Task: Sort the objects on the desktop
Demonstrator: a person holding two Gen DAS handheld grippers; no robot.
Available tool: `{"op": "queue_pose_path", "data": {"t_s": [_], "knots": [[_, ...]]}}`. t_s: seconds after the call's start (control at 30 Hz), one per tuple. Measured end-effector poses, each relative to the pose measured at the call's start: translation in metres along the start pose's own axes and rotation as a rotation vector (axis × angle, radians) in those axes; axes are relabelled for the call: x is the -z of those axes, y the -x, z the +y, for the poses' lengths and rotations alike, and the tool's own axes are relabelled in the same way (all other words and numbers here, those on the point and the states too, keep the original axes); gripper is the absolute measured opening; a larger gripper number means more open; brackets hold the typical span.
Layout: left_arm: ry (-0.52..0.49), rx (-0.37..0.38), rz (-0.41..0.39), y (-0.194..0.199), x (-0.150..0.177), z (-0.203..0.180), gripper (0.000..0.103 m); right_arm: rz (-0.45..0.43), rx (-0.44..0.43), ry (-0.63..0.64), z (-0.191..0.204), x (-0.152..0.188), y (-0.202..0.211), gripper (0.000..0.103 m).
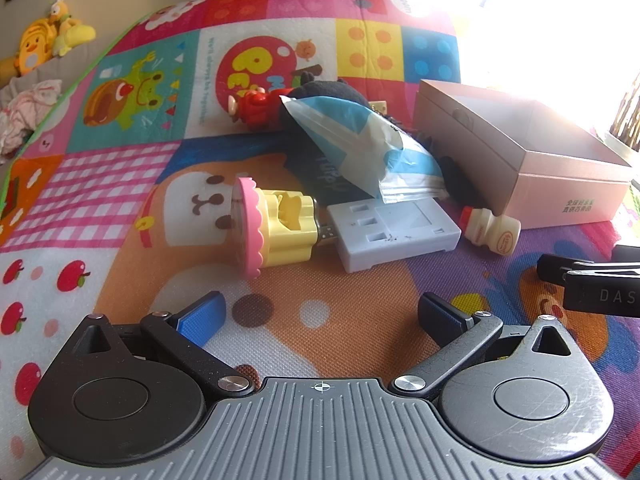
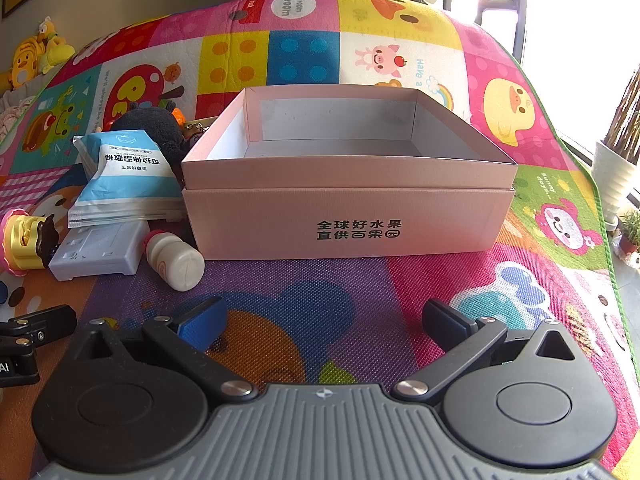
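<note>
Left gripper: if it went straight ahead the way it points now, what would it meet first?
Most likely the grey socket block, which lies ahead of the open left gripper over bare play mat. The yellow-and-pink toy sits just left of that line. Depth is unclear, so a low pass might reach the mat first.

left claw [image 1: 320,316]: bare mat [image 1: 340,304] between fingers, toy [image 1: 276,228] and adapter [image 1: 394,232] ahead | right claw [image 2: 324,320]: bare mat ahead, box [image 2: 348,216] wall beyond, top open | bottle [image 2: 176,260] ahead-left, beside box
</note>
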State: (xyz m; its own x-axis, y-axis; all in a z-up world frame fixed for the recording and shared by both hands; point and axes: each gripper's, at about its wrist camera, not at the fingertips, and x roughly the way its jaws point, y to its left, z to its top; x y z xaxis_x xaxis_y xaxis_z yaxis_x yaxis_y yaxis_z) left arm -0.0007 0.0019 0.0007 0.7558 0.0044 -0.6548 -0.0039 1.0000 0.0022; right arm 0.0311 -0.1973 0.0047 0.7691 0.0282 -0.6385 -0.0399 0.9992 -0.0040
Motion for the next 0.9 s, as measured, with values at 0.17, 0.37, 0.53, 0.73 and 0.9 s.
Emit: {"op": "queue_pose_path", "data": {"t_s": [0.17, 0.37, 0.53, 0.73, 0.9], "knots": [[0.0, -0.002, 0.0, 0.001, 0.0, 0.001, 0.103, 0.0, 0.0, 0.0, 0.0, 0.0, 0.0, 0.103], [0.001, -0.005, 0.0, 0.002, 0.001, 0.002, 0.103, 0.001, 0.0, 0.001, 0.0, 0.0, 0.0, 0.103], [0.001, -0.01, 0.008, 0.005, 0.003, 0.003, 0.103, 0.002, 0.0, 0.002, 0.0, 0.0, 0.001, 0.103], [-0.006, -0.001, 0.012, 0.01, 0.007, 0.003, 0.103, 0.002, 0.009, 0.015, 0.004, -0.002, 0.0, 0.103], [-0.006, -0.001, 0.014, 0.012, 0.01, 0.004, 0.103, 0.013, 0.004, 0.001, 0.01, -0.002, 0.002, 0.103]]}}
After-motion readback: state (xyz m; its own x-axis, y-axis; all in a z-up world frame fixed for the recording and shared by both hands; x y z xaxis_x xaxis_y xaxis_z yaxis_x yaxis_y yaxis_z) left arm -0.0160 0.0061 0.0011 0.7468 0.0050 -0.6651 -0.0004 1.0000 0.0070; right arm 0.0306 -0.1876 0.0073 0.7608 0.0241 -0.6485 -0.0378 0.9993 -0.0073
